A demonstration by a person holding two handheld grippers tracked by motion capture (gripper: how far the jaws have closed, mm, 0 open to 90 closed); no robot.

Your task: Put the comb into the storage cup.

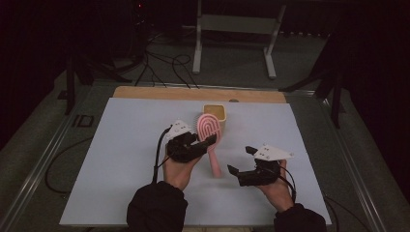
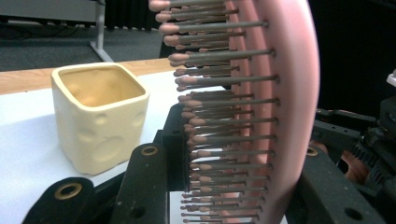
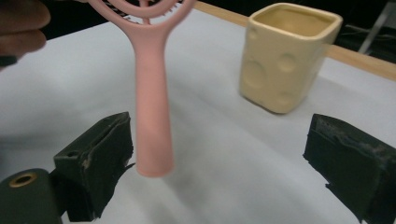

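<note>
The left gripper (image 1: 205, 143) clamps the pink hairbrush (image 1: 209, 133) by its head, bristles against 1 jaw and the back against the other. The right gripper (image 1: 240, 160) stands wide open and grips nothing; the brush handle hangs just beside 1 of its 2 jaws. The cream square cup (image 3: 286, 56) sits beyond them.

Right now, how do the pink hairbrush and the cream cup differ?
The pink plastic hairbrush is held off the table, upright, in the left claw; the cream square ceramic cup stands free on the white sheet. The brush is long, slim and bristled; the cup is squat, hollow and dimpled. Both have pale, matte surfaces.
</note>
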